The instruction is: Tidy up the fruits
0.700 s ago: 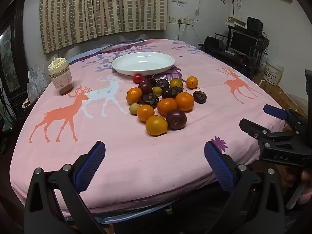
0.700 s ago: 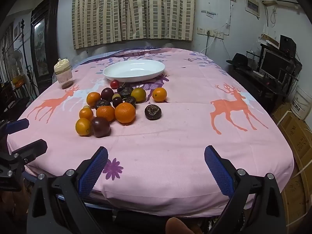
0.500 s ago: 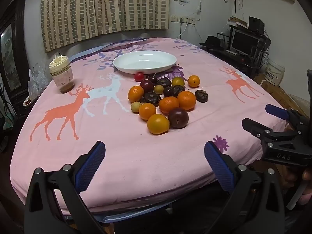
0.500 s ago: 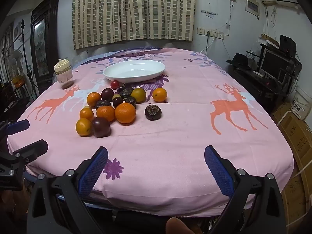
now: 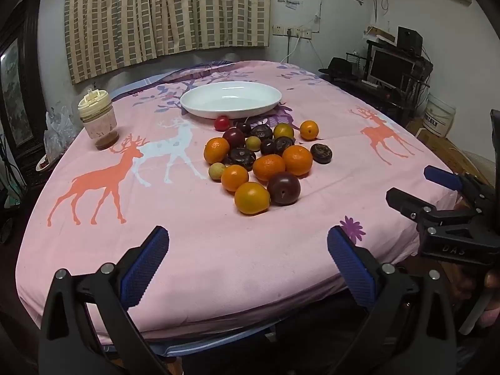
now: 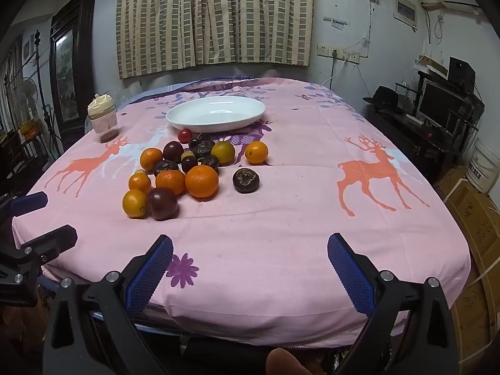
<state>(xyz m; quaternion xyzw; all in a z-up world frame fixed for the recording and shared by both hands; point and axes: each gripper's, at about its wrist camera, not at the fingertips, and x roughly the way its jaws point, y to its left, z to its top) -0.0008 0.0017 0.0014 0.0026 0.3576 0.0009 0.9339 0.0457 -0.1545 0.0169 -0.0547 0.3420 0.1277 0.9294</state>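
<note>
Left claw [image 5: 247, 251] nearer fruit pile [image 5: 265, 159] | white dish [image 5: 231, 99] empty | jar [image 5: 97, 118] lidded

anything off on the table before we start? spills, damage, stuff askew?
Nothing spilled or broken. The fruit pile sits loose on the pink cloth; the white dish behind it is empty. One dark wrinkled fruit lies apart, right of the pile. The lidded jar stands upright.

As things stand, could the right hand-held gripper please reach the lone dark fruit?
Probably yes: the right hand-held gripper is open, and the lone dark fruit sits apart from the pile with bare tablecloth between.
</note>
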